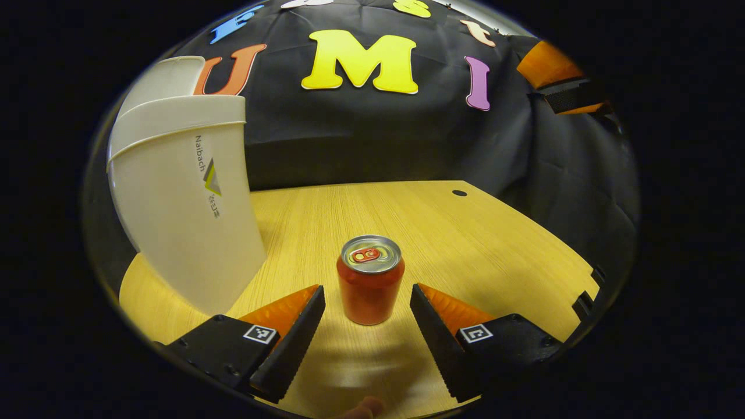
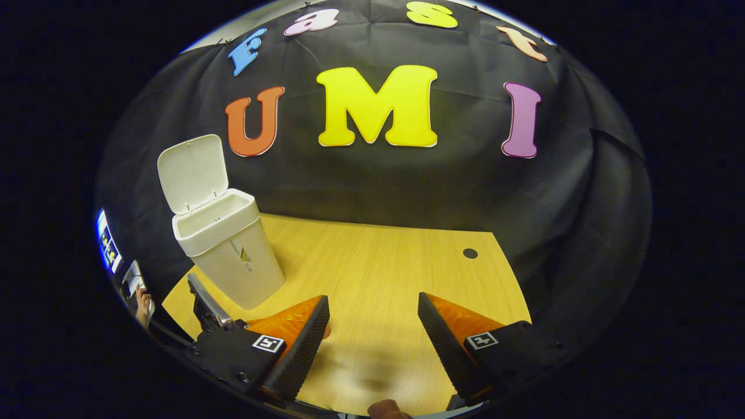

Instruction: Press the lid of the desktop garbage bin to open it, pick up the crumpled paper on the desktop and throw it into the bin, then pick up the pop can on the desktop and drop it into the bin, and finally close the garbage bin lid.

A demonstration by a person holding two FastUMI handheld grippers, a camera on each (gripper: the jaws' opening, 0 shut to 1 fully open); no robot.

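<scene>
In the left gripper view, the left tool (image 1: 368, 302) has its two fingers spread wide apart, low over the wooden surface (image 1: 465, 244). The red can (image 1: 370, 278) stands upright between the fingertips, just ahead of them, with a gap on each side, so neither finger touches it. Its silver top with the pull tab faces up. To the left of the can, close beside the left finger, stands the white bin (image 1: 186, 198), its wall rising high and its lid (image 1: 163, 75) raised behind the rim. Far off at the upper right edge of this view, part of the other tool shows against the black cloth wall.

In the right gripper view, the right tool (image 2: 372, 337) also has its fingers held well apart, with nothing between them but bare surface (image 2: 396, 262). Out to the left stands the bin (image 2: 224, 250), upright on the surface with its lid (image 2: 192, 171) flipped up and open. Whether anything lies inside the bin cannot be told. A small dark hole (image 2: 469, 253) marks the surface near its far right edge.
</scene>
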